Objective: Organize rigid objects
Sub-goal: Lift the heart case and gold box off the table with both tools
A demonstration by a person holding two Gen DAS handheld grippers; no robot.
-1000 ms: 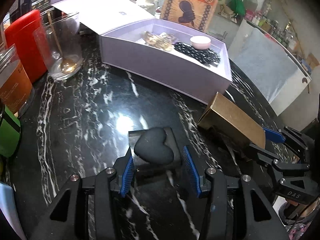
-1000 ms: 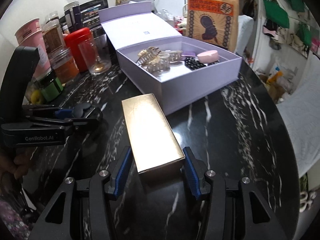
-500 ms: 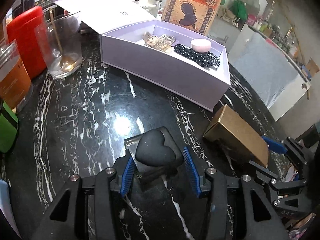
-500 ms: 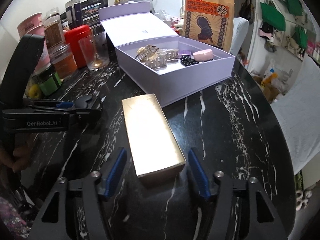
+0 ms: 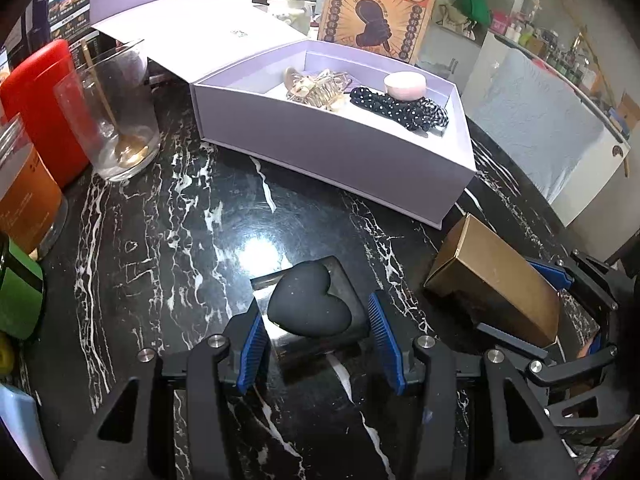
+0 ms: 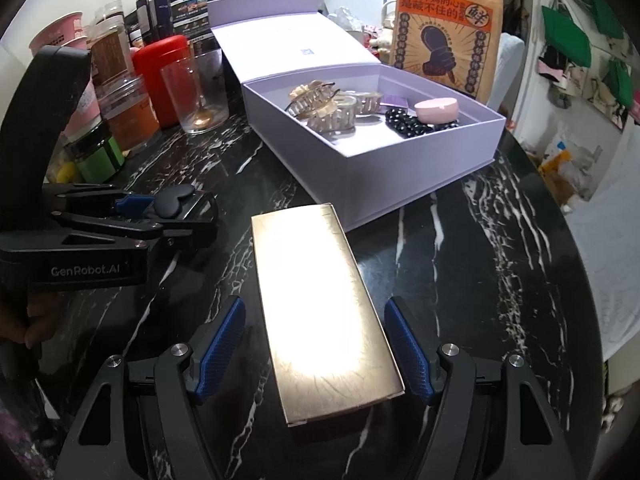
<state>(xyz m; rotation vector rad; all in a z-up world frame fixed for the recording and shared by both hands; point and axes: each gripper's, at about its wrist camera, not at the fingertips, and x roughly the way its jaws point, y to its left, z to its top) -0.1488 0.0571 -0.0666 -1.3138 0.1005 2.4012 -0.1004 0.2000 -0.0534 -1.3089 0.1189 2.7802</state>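
- Close right hand-held gripper [image 6: 314, 350] squarely on the long sides of the gold box [image 6: 324, 312]; keep pads level to prevent the box twisting out.
- Lift clear of the lavender box [image 6: 400, 172] wall before moving across; lower into bare floor space beside the hair claws [image 6: 324, 108].
- Right hand-held gripper state: fingers apart, one on each side of the gold box, gaps visible on both sides, no contact.
- Gold box position: flat on the worktop [image 6: 480, 260], far end near the lavender box front wall.
- Left hand-held gripper [image 5: 316, 338] state: fingers apart, flanking the heart-lidded case [image 5: 310, 306]; left pad appears close to touching, though distortion prevents certainty.
- Heart-lidded case position: on the worktop between the blue pads, well short of the lavender box.
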